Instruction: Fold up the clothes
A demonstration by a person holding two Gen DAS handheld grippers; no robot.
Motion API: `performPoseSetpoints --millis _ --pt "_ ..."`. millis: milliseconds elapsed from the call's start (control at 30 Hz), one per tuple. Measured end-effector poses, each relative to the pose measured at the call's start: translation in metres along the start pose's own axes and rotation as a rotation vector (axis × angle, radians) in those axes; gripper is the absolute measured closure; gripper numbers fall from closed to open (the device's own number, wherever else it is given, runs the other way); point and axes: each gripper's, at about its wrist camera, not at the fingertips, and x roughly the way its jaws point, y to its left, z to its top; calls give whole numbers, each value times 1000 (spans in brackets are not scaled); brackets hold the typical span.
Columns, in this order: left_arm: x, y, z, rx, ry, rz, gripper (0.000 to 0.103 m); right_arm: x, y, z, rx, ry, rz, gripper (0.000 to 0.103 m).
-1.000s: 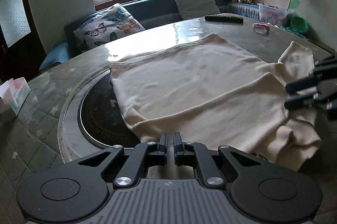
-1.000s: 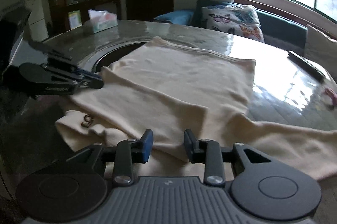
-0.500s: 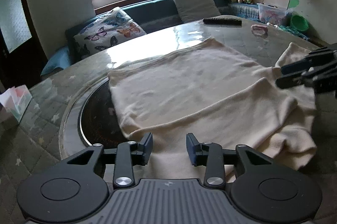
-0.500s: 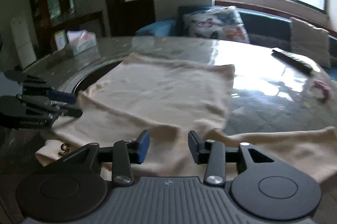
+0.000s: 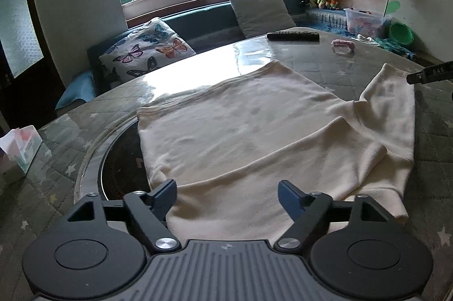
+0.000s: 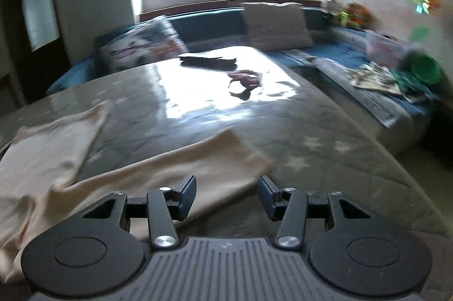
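Note:
A cream long-sleeved top (image 5: 249,136) lies spread on the round table, one sleeve folded across its body and the other sleeve (image 5: 393,102) stretched to the right. My left gripper (image 5: 228,194) is wide open and empty just above the garment's near edge. My right gripper (image 6: 228,194) is open and empty, hovering over the end of the stretched sleeve (image 6: 203,162); its tip shows at the right edge of the left wrist view (image 5: 430,73). The right wrist view is motion-blurred.
The table (image 5: 354,66) has a dark round inset (image 5: 121,165) under the garment's left side. A remote (image 5: 293,35), a pink object (image 5: 343,44) and a tissue box (image 5: 21,151) lie on it. A bench with cushions (image 5: 147,49) runs behind.
My left gripper opened from shut and let go of the garment's near edge. My right gripper swung right, off the folded sleeve toward the stretched sleeve's end.

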Motion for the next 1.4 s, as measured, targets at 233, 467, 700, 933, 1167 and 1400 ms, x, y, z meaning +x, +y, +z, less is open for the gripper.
performPoseSetpoints --millis 233,467,700,933,1167,1400 --pt "-4 0 -1 -6 -1 15 10 17 -11 2 53 5 -30 69" --pt "-9 6 -4 -25 -11 35 0 14 -13 5 69 -19 -42 98" --pt "-12 17 -12 -61 -7 65 0 -37 -2 21 78 -103 87 99" --pt "-26 31 -24 -100 -29 81 0 -78 63 36 -32 -158 278 99" --pt "-39 54 -43 -162 -44 104 0 -99 151 37 -185 -170 449 99" --pt "-49 72 -60 -207 -50 122 0 -103 236 28 -320 -142 597 99"
